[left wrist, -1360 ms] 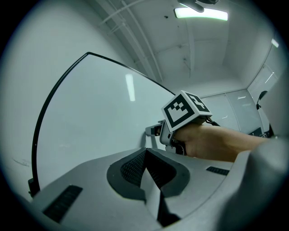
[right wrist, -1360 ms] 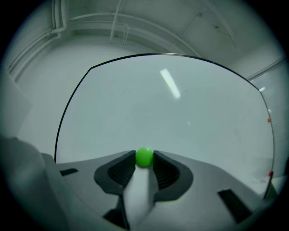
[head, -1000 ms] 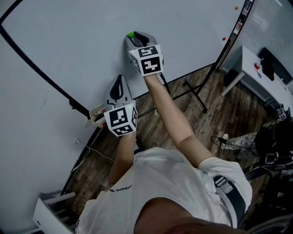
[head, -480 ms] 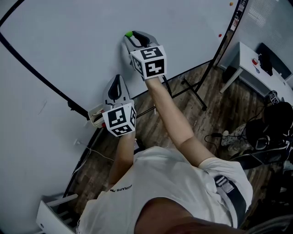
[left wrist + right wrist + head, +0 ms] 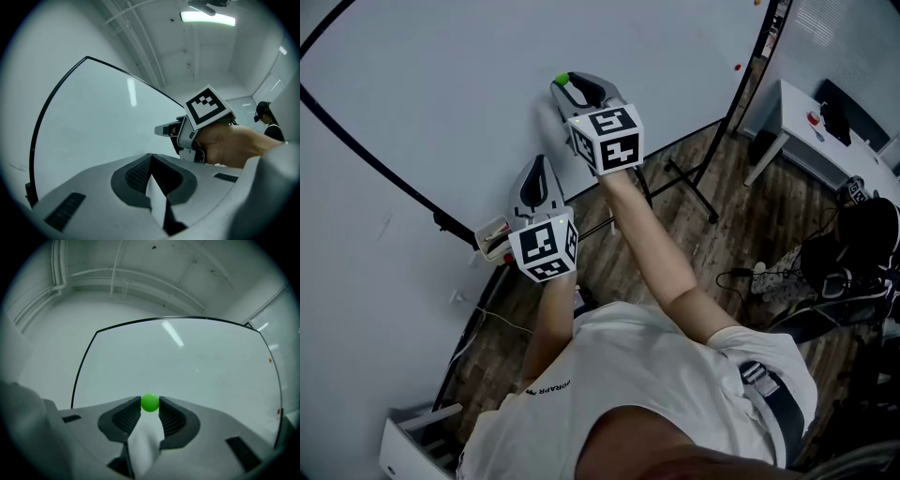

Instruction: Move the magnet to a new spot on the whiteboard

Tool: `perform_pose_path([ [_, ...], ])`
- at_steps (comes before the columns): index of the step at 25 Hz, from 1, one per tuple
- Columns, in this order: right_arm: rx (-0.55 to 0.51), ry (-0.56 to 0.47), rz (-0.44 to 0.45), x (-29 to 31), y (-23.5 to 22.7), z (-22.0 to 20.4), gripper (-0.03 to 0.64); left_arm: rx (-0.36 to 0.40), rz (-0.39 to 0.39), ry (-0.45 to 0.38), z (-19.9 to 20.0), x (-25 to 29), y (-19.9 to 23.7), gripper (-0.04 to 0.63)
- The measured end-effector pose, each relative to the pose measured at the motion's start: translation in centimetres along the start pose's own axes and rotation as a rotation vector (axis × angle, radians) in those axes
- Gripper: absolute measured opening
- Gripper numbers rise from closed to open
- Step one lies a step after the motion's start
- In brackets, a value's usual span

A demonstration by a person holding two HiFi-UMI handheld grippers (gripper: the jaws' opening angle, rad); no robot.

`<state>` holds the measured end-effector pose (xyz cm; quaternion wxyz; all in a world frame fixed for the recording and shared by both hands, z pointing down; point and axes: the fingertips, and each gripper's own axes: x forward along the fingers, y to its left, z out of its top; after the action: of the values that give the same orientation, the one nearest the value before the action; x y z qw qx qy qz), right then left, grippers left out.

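**mo:** Going from the left, why is the left gripper (image 5: 151, 158) just parked there doing nothing?

**jay:** Spare hand, I'd say. Its jaws are pressed together with nothing in them. It sits off the lower part of the whiteboard (image 5: 441, 84) with its tip aimed at the face, a bit left of and below the working one. Basically it's keeping out of the way.

**mo:** And the other one?

**jay:** The right gripper (image 5: 567, 84) is clamped on the green magnet (image 5: 150, 402), with a pad on either side of the ball right at the tips. That leaves the ball poking out front, so it can meet the whiteboard before the jaws do. It's low on the whiteboard, roughly mid-width. I can't tell from either view whether it's actually touching the face or just off it. My guess is the magnet is being carried to its new spot and hasn't been let go yet.

**mo:** Head count?

**jay:**
- One small tray (image 5: 494, 238) hangs on the whiteboard's bottom edge.
- There are two grippers and one green magnet.
- Two tiny reddish dots (image 5: 737, 67) sit by the whiteboard's right edge. They might be more magnets, but they're too small to say.
- One white counter (image 5: 806, 117) stands past its right side.
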<state>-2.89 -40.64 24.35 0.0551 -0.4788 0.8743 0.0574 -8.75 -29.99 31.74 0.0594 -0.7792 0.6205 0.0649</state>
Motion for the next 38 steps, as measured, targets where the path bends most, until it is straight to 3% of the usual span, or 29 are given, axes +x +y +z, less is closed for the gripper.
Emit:
perform_pose_path([
  [38, 0.034, -0.018, -0.041, -7.9, -0.3, -1.5, 0.126, 0.007, -0.08, -0.008, 0.7, -1.1, -3.9, 0.003],
])
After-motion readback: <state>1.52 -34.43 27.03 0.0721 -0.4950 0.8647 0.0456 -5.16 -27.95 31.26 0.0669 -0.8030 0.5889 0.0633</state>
